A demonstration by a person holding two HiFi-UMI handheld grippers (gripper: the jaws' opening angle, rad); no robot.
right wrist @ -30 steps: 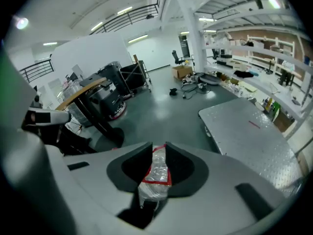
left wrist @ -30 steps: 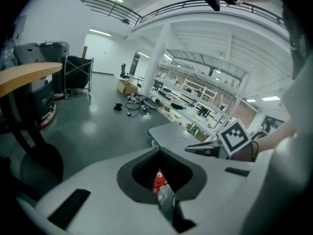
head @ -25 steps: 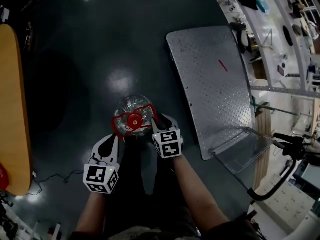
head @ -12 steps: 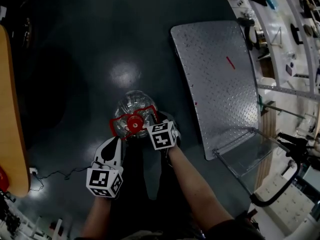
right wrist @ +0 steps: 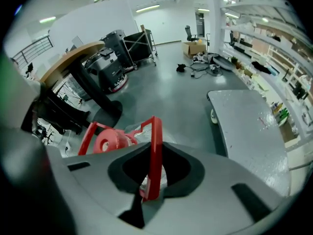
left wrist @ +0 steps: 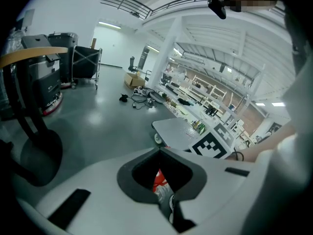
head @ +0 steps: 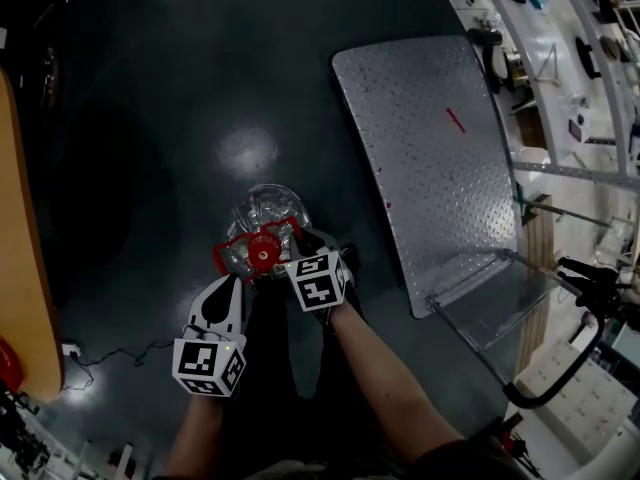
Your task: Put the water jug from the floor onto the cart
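Observation:
The clear water jug (head: 265, 211) with a red cap (head: 264, 252) stands on the dark floor, left of the cart's steel deck (head: 430, 148). My right gripper (head: 300, 244) points steeply down at the jug's top. Its jaws have just been closing and now pinch the upright bar of the red handle (right wrist: 155, 151), with the cap (right wrist: 108, 142) to its left. My left gripper (head: 228, 280) reaches the handle's left side (head: 222, 256). In the left gripper view its jaws (left wrist: 164, 195) stand nearly together around a red piece of the handle (left wrist: 159, 180).
A wooden tabletop (head: 20, 268) runs along the left edge. A thin cable (head: 120, 353) lies on the floor at lower left. The cart's push handle (head: 560, 368) rises at the right, with cluttered benches (head: 560, 28) beyond it.
My right gripper has sunk onto the jug's top and its jaws have closed on the red handle. The left gripper has barely moved.

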